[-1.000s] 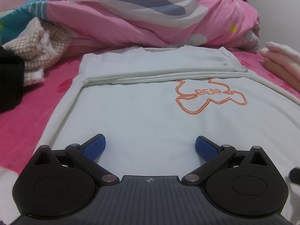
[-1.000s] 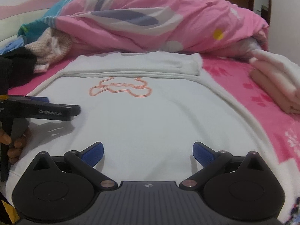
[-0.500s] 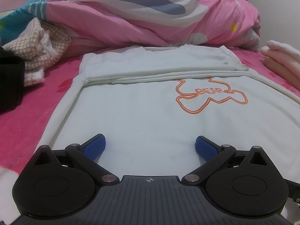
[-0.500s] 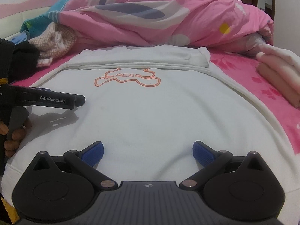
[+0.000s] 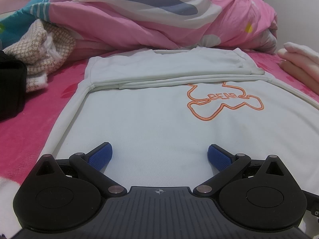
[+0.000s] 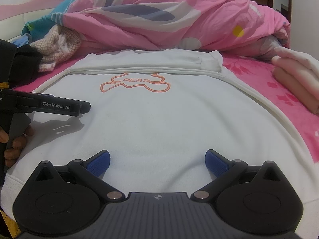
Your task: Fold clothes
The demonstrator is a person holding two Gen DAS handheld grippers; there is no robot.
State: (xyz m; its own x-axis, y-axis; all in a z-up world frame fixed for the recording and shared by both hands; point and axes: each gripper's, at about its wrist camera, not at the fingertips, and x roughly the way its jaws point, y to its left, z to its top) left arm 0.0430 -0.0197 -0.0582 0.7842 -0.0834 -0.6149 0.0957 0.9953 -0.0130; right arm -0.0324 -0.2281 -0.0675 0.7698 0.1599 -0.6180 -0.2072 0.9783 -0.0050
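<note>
A white sweatshirt (image 5: 151, 119) with an orange bear outline lies flat on the pink bed, its sleeves folded across the far part; it also shows in the right wrist view (image 6: 159, 119). My left gripper (image 5: 159, 155) is open and empty, low over the near hem on the garment's left part. My right gripper (image 6: 157, 160) is open and empty over the near hem on the right part. The left gripper's body (image 6: 59, 107) shows at the left of the right wrist view, held by a hand.
A bunched pink quilt (image 5: 159, 16) fills the far side. A beige knit garment (image 5: 39, 47) and a black item (image 5: 12, 89) lie at the left. A folded pale pink stack (image 6: 295, 75) sits at the right on the pink sheet (image 5: 30, 119).
Both grippers have crept a little forward over the sweatshirt and the right one has tilted up slightly. The jaws stay open and the garment has not moved.
</note>
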